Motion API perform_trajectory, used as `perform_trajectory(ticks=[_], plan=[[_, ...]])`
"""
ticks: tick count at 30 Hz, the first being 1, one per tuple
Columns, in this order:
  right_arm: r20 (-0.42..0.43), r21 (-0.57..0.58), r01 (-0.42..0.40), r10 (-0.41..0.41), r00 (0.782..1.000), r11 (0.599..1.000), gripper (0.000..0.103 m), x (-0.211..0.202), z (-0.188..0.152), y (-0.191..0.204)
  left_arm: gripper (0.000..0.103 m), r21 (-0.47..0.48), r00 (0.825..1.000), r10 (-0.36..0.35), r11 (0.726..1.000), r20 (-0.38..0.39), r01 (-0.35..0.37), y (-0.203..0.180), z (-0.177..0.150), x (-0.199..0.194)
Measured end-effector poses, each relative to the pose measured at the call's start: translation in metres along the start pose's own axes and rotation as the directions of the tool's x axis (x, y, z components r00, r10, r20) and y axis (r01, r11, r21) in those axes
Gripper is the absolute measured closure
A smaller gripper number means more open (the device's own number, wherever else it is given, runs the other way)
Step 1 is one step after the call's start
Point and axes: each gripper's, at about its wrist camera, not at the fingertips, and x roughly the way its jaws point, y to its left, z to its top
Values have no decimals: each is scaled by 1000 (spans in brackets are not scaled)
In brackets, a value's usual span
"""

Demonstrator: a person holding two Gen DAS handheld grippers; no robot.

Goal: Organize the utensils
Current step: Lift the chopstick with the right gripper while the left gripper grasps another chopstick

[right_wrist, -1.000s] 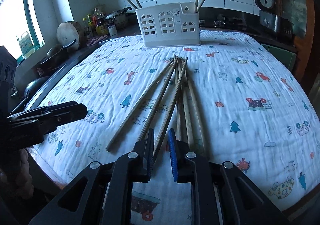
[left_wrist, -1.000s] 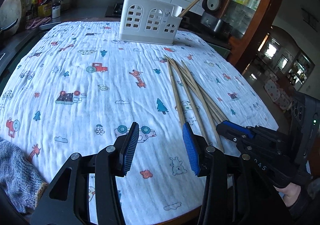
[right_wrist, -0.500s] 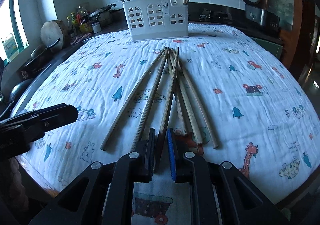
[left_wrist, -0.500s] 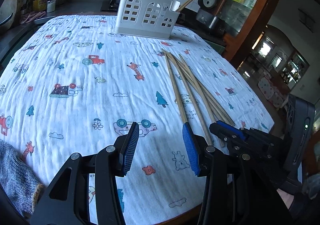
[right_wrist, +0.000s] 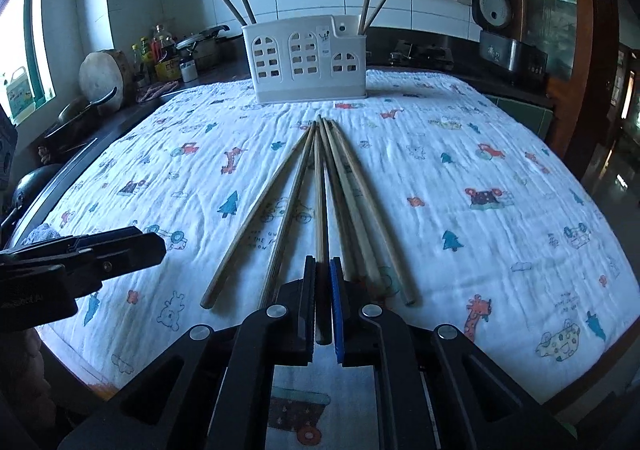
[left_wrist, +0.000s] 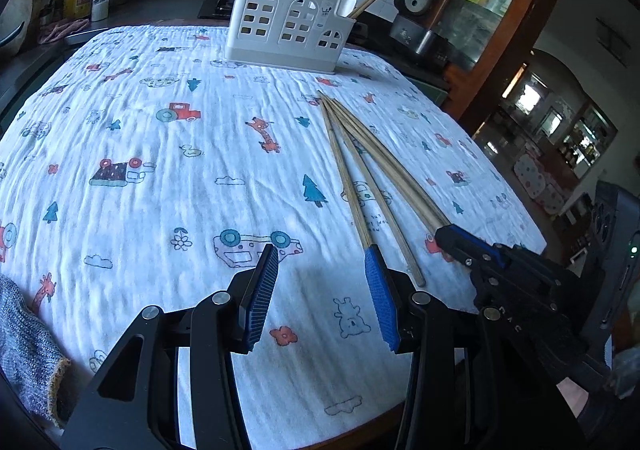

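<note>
Right wrist: chopstick (right_wrist: 321, 186) toward holder (right_wrist: 306, 62).

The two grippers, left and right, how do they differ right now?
The right gripper is shut on one chopstick from the fanned pile; the left gripper stands open with only the printed tablecloth between its pads. Both have blue pads, black frames, and point down toward the table.

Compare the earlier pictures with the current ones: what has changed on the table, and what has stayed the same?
The right gripper has closed its jaws on the near end of one chopstick in the middle of the fan. The left gripper stays open and empty over the cloth. The other chopsticks still lie on the cloth, and the white holder has not moved.
</note>
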Motion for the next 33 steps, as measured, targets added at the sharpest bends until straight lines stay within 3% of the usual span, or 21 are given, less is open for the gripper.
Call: perform_trajectory(ticks=[3,7,13,20,25,29,33], plan=[[55,-9,-10,11,998,1000,96,-15,10,-8,58,4,1000,-4,1000,-7,4,-7,0,5],[111,-20,-27,29,993,999,96,-31,25,-17,71,20,1000,-7,1000,-24,8,-19,0,16],[182,-66,-50,62,981,997,96,-48,51,-29,81,34,999,32,999,-34,-31,-33,2,35],[214,-114,-62,86,973,992,96,-53,73,-36,82,65,995,97,993,-31,-94,-45,4,50],[220,-125,-84,110,969,989,96,-51,83,-37,94,126,984,177,977,-30,-172,-55,6,54],[223,-139,-95,125,967,986,96,-51,90,-36,95,117,985,166,980,-40,-160,-52,11,49],[225,-146,-113,144,964,983,96,-53,104,-40,96,126,986,168,978,15,-168,-50,27,24]])
